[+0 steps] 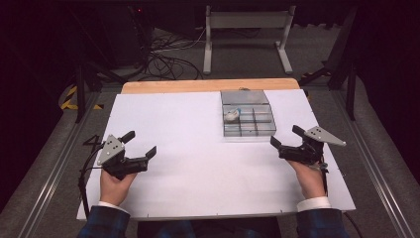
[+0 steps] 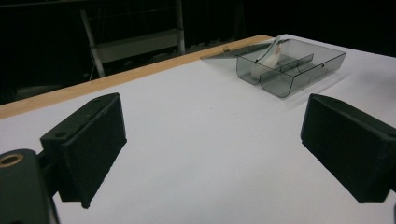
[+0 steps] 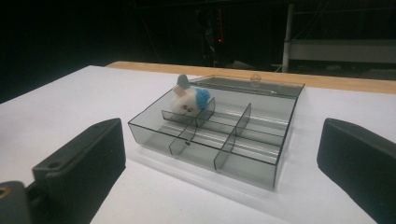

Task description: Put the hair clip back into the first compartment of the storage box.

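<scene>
Bench (image 1: 188, 163): white sheet surface, with a bare wooden strip (image 1: 198, 86) showing along its far edge. Carries all items listed below.

Compartment box (image 1: 247, 119): smoky clear plastic, shallow, split by dividers into small cells; lid (image 1: 244, 96) swung open and lying flat toward the far edge. Stands near the far right corner of the bench, a little in from the right edge. In the right gripper view the box (image 3: 219, 135) sits straight ahead between the jaws, its near wall facing the camera. In the left gripper view the box (image 2: 292, 65) lies well off toward the far edge.

Left gripper (image 1: 140, 144): held in the person's left hand (image 1: 116, 187), near the left edge of the bench, toward the near side. Jaws spread wide, with nothing between them but bare white surface. Well apart from the box.

Right gripper (image 1: 286, 137): held in the person's right hand (image 1: 311, 182), near the right edge, just short of the box's near right corner. Jaws spread wide, gripping nothing and not touching the box.

Small toy (image 3: 189, 100): white fuzzy lump with a blue patch and a grey-green tip, sitting in a far-row cell on the left side of the box. In the high view it (image 1: 231, 115) appears as a pale spot.
</scene>
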The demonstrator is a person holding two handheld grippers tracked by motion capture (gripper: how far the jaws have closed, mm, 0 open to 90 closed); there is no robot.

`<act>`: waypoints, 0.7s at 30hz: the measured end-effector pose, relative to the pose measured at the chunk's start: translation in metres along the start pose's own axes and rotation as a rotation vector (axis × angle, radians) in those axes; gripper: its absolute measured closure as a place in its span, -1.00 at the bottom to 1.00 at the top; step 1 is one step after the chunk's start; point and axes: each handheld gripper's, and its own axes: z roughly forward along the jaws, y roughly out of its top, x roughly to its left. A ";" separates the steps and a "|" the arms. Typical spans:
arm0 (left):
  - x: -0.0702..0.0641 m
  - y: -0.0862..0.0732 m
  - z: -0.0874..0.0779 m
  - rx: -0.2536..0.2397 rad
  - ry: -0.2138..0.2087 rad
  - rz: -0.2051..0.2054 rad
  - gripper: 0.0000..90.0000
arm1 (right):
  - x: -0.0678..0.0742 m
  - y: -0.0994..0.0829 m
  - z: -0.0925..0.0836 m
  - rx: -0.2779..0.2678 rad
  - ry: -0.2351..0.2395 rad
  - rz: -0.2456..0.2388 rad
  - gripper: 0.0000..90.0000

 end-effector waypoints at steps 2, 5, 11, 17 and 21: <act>0.000 0.000 0.000 -0.001 0.001 -0.001 -0.84 | -0.001 -0.001 -0.002 -0.001 -0.003 0.000 -0.96; 0.000 0.000 -0.001 0.000 0.001 -0.003 -0.84 | -0.003 -0.002 -0.006 0.000 0.002 0.001 -0.96; 0.000 0.000 -0.002 -0.002 0.003 0.003 -0.84 | -0.009 -0.004 -0.013 -0.006 0.013 0.004 -0.96; 0.000 0.000 -0.003 0.001 0.002 0.001 -0.84 | -0.013 -0.006 -0.020 0.000 0.012 0.002 -0.96; 0.000 -0.001 -0.004 -0.002 0.006 -0.005 -0.84 | -0.016 -0.008 -0.023 0.010 0.006 -0.005 -0.96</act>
